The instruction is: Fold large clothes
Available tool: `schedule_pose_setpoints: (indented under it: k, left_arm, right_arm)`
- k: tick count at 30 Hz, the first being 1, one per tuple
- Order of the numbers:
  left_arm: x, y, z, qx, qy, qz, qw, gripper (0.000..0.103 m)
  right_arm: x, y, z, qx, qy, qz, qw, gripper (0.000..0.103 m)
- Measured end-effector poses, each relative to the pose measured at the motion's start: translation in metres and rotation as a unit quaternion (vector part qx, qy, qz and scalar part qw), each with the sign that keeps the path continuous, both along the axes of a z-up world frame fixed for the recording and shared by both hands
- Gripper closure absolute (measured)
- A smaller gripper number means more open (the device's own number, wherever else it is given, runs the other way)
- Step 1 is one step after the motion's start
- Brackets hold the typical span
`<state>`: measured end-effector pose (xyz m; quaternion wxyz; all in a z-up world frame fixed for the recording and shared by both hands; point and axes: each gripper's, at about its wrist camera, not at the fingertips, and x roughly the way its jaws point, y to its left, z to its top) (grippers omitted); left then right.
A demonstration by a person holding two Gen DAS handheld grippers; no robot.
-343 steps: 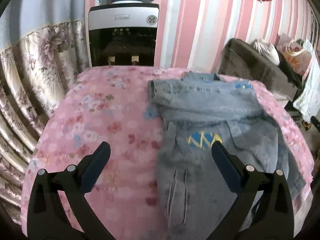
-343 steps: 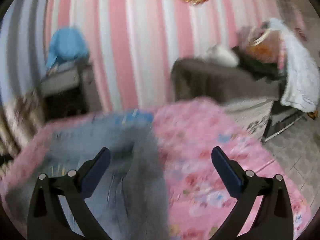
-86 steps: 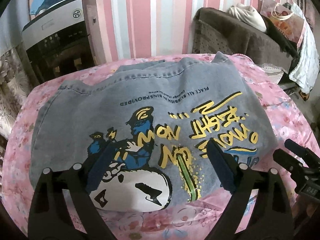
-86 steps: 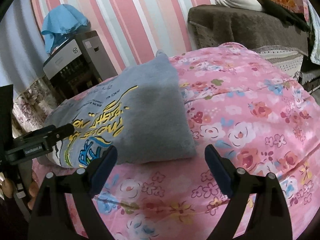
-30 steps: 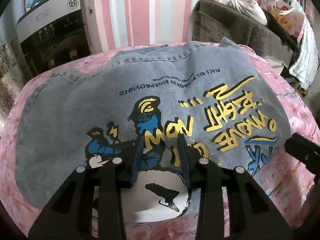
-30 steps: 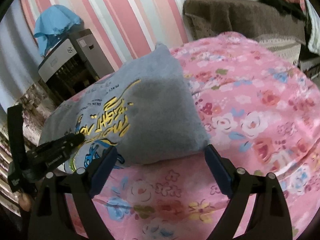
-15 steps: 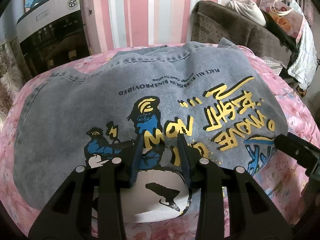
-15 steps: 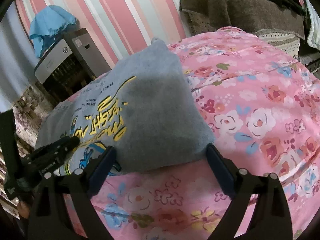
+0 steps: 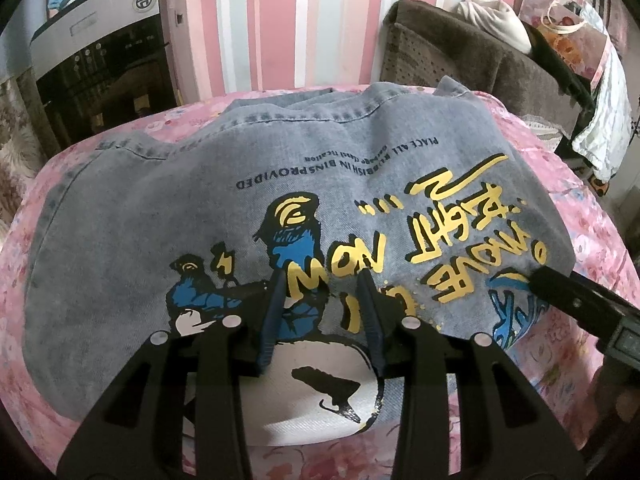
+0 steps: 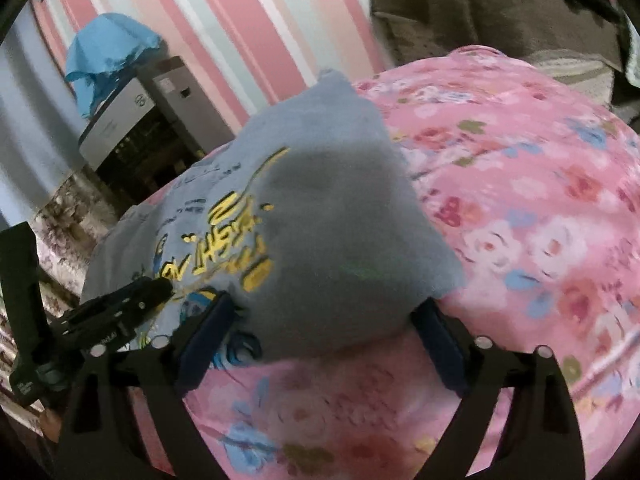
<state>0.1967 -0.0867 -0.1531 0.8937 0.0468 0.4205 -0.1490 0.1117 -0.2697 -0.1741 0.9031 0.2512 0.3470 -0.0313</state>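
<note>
A grey denim jacket lies folded, back side up, on the pink floral cloth; its print of yellow letters and a blue figure faces me. My left gripper hovers over the print near the jacket's near edge, jaws narrowed with a gap, holding nothing. My right gripper is open wide, its fingers on either side of the jacket's near right corner. The right gripper's finger also shows in the left wrist view, by the jacket's right edge. The left gripper shows at the left of the right wrist view.
A water dispenser with a blue cloth on top stands behind the table at the left. A brown couch piled with bags and clothes stands at the back right. The wall has pink stripes. The table edge is near me.
The left gripper's jaws have narrowed from wide open since about three seconds ago. The right gripper has moved in toward the jacket's right corner over the last second.
</note>
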Motion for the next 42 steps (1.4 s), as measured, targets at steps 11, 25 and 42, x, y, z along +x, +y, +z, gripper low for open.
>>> schedule_pose_setpoints:
  k: [11, 25, 42]
  left_arm:
    - [0.000, -0.002, -0.002, 0.008, -0.002, 0.003, 1.0000, 0.066]
    - [0.002, -0.004, -0.001, 0.016, 0.003, 0.003, 0.9999, 0.066]
    - [-0.007, 0.118, 0.055, 0.026, -0.043, 0.015, 0.9986, 0.047]
  right_arm:
    - [0.036, 0.003, 0.000, 0.000, 0.004, 0.018, 1.000, 0.023]
    - [0.033, 0.018, 0.031, -0.013, -0.082, 0.037, 0.996, 0.064]
    - [0.032, 0.125, 0.106, -0.195, -0.116, 0.100, 0.969, 0.071]
